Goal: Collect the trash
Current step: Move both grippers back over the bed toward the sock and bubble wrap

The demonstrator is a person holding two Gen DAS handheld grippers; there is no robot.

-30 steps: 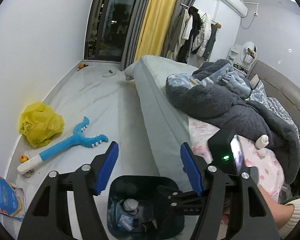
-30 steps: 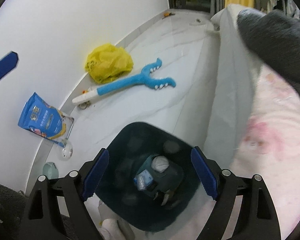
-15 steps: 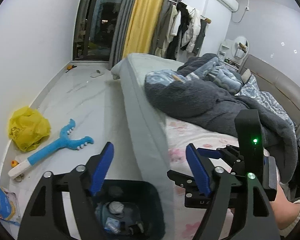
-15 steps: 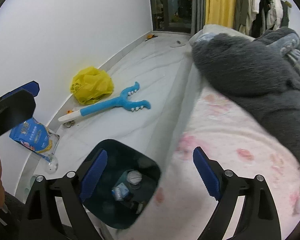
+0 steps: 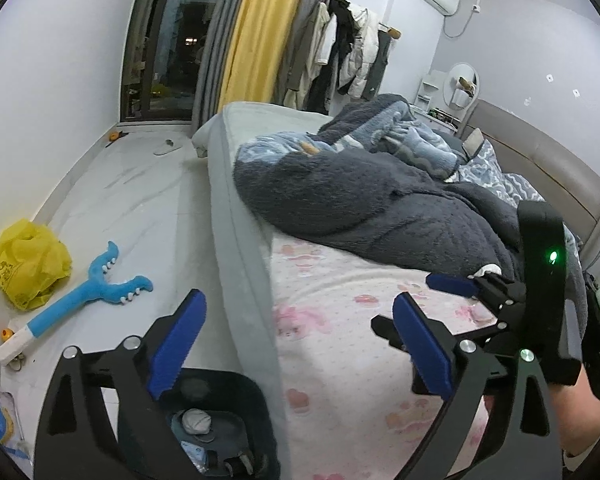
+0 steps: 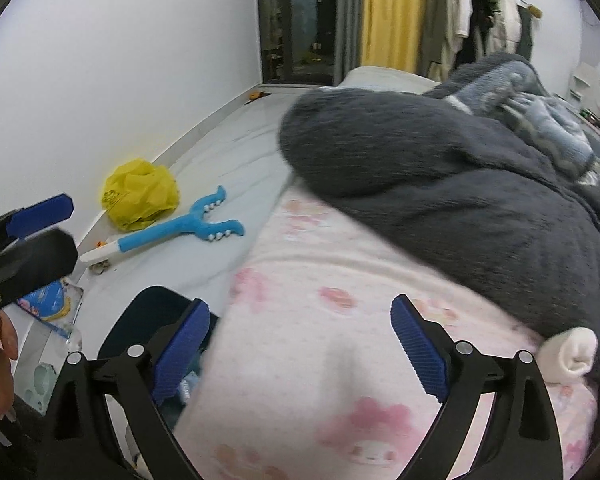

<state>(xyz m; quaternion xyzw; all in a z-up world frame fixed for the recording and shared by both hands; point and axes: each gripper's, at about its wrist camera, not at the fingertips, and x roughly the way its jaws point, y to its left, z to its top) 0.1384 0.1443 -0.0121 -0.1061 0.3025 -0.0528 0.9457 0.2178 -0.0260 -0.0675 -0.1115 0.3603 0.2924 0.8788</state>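
A yellow bag [image 5: 28, 264] and a blue toy [image 5: 84, 300] lie on the floor by the wall. The dark bin [image 5: 236, 412] stands on the floor at the bed's [image 5: 340, 360] edge, with some trash [image 5: 196, 420] already inside. More pickup looks left, maybe the white roll [image 6: 572, 354] on the bed. The left gripper [image 5: 296, 348] and right gripper [image 6: 300, 352] have empty jaws, opening wide.

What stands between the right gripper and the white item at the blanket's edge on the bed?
Nothing visible. Only bare pink sheet separates the right gripper, jaws opening and empty, from the white item. The grey fleece blanket overhangs its far side and may crowd a grasp.
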